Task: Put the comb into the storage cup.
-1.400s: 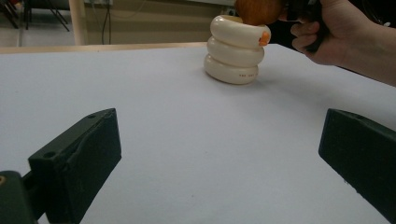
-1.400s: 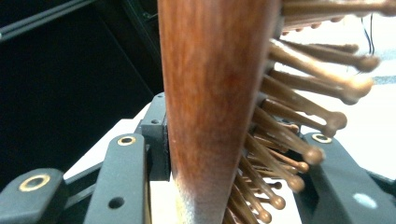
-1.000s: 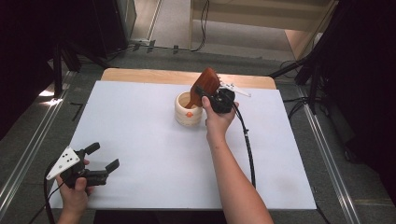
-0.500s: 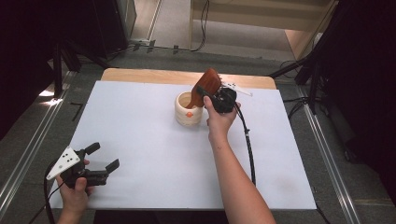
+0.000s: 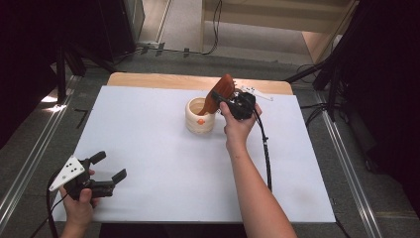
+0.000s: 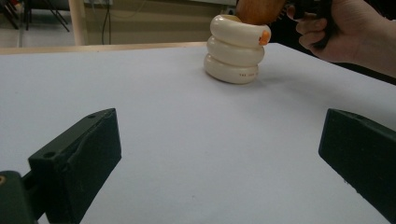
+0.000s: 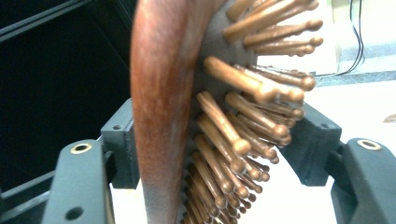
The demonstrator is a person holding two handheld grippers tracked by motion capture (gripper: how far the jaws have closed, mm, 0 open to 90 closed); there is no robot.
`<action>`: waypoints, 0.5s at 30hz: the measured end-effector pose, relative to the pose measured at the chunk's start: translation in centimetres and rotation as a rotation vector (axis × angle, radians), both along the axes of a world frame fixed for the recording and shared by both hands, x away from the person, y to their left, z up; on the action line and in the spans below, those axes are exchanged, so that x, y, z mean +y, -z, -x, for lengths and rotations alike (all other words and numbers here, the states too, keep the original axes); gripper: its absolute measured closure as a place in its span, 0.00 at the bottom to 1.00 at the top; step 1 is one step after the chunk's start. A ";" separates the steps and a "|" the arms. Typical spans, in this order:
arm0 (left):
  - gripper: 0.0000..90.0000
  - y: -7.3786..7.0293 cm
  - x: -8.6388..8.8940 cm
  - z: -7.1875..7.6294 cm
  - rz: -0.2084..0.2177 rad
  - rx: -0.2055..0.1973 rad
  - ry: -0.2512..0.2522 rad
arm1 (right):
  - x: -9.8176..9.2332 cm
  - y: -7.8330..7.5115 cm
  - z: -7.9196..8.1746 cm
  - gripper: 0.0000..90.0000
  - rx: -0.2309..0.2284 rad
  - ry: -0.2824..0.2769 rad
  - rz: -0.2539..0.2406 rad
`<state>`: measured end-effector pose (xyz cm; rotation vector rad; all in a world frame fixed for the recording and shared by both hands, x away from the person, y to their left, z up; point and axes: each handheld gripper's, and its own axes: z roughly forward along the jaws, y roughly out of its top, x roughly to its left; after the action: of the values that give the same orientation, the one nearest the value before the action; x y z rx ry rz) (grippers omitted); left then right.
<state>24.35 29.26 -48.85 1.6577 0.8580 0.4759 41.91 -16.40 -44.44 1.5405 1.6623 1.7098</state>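
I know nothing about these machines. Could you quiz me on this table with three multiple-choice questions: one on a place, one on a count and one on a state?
1. Where is the wooden hairbrush?
A. Flat on the table
B. Leaning in the cream holder
C. On the floor

2. How many stacked rings form the cream holder?
A. Two
B. Three
C. Five

3. How are the left tongs?
A. Open, nothing between them
B. Shut on the hairbrush
C. Shut on the holder

Answers:
1 B: its lower end goes into the holder's mouth, with the head tilted above.
2 B: the left gripper view shows three bulging rings.
3 A: the jaws stand wide apart over bare table.
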 end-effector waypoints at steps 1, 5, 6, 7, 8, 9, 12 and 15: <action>0.00 0.0 0.0 0.0 -0.001 0.000 0.000 | -0.1 0.0 0.0 0.30 -0.003 0.002 0.005; 0.00 0.0 0.0 0.0 -0.002 -0.001 0.000 | -0.4 -0.3 0.2 0.23 -0.002 -0.003 0.011; 0.00 0.0 0.0 0.0 0.002 -0.001 -0.001 | -0.4 -0.4 0.2 0.21 -0.006 -0.002 0.018; 0.00 0.0 0.0 0.0 0.003 -0.001 0.000 | -0.4 -0.5 0.3 0.20 -0.010 -0.003 0.029; 0.00 0.0 0.0 0.0 0.002 -0.002 0.000 | -0.4 -0.6 0.4 0.17 -0.015 -0.007 0.040; 0.00 0.0 -0.1 0.0 0.002 -0.003 0.001 | -0.5 -0.7 0.5 0.15 -0.016 -0.010 0.049; 0.00 0.0 -0.1 0.0 -0.001 -0.003 0.000 | -0.6 -1.0 0.7 0.12 -0.030 -0.017 0.075; 0.00 0.0 -0.1 0.0 -0.003 -0.002 -0.001 | -0.7 -1.3 1.0 0.10 -0.032 -0.026 0.081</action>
<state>24.32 29.18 -48.84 1.6594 0.8567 0.4801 40.90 -17.12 -43.10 1.4539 1.7204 1.6497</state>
